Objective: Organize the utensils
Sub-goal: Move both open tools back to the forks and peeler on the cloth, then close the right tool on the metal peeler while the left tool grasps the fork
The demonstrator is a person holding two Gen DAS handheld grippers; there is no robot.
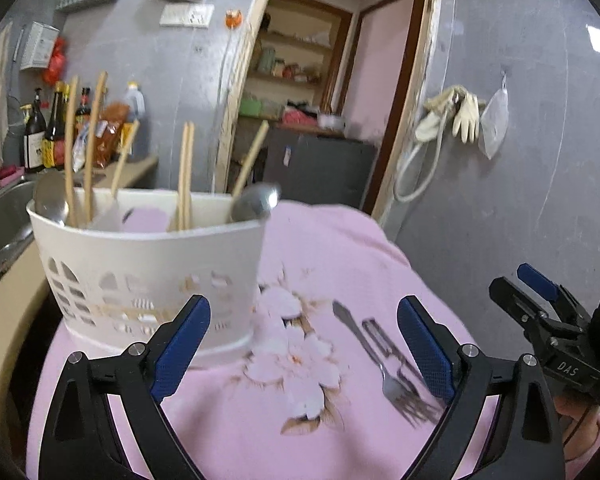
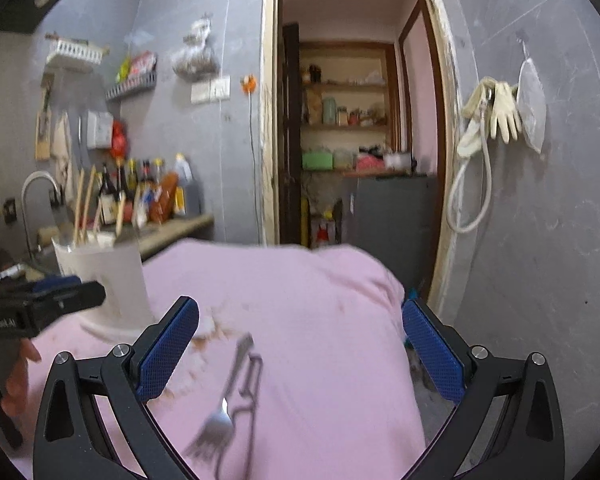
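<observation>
Two forks [image 1: 396, 376] are seen lying side by side on the pink cloth [image 1: 340, 240], tines toward the cameras (a little blurry). A white basket [image 1: 148, 276] is stood on the cloth to their left, with chopsticks [image 1: 186, 176] and spoons [image 1: 256, 200] held in it. The left gripper [image 1: 304, 350] is kept wide apart with nothing in it. The right gripper [image 2: 300, 354] is also spread wide, over the forks.

L gripper [image 1: 304, 354] & R gripper [image 2: 300, 354] both spread wide, nothing held.
</observation>
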